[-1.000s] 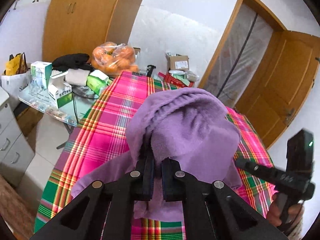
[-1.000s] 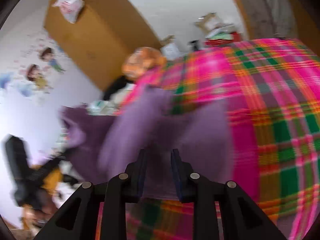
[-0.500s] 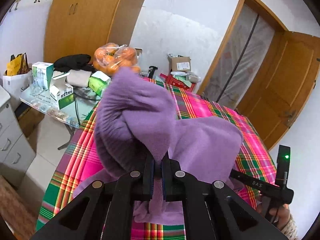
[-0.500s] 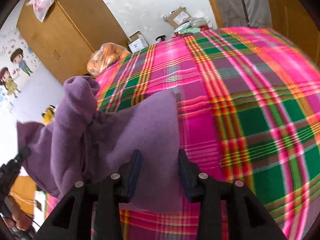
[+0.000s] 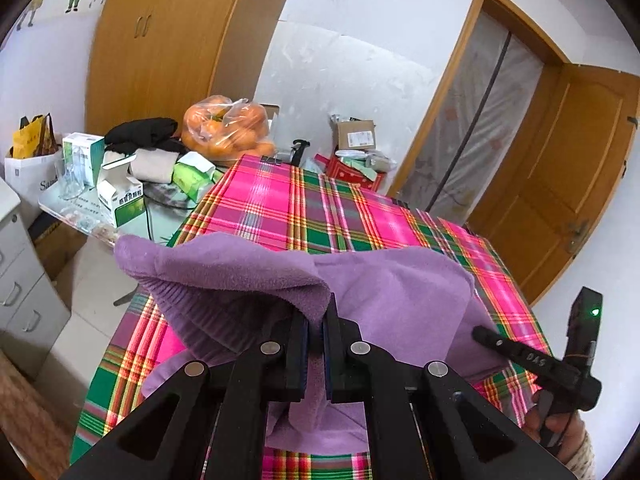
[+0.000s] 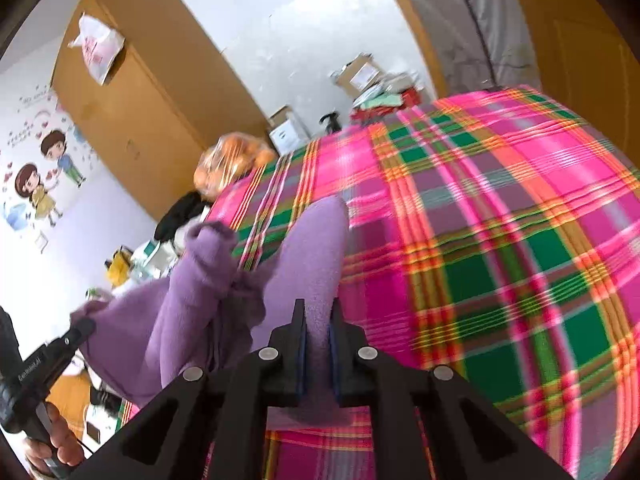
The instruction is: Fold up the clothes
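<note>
My left tool [image 5: 314,322] is clamped on a fold of the purple garment [image 5: 384,300], cloth pinched between its two fingers; my right tool [image 6: 317,316] is likewise clamped on a strip of the same garment, fabric filling the narrow gap between the fingers. The garment is stretched between the two tools, long axis running side to side across the near end of the desk [image 5: 320,208], lifted at both pinch points and sagging onto the cloth below; one ribbed end [image 5: 136,250] sticks out past the desk's left edge, in the right wrist view a rolled tube of it [image 6: 204,256] points up and away from me toward the wardrobe; which part is sleeve or hem I cannot tell. The desk carries a pink, green and orange plaid cloth, bare beyond the garment; to its left a smaller side table [image 5: 76,208] with white and green boxes [image 5: 120,196], folded dark clothing [image 5: 142,134] and a plastic bag of oranges [image 5: 226,128]; behind, a wooden wardrobe [image 5: 168,40], white wall with cartoon stickers [image 6: 40,176], cardboard boxes [image 5: 356,134], a wooden door [image 5: 560,184] standing open at right, grey drawers [image 5: 20,280] at left. Garment looks like soft fleecy knit, uniform lilac, ribbed band along one edge, bunched and creased, not flat; right wrist view is slightly blurred.
</note>
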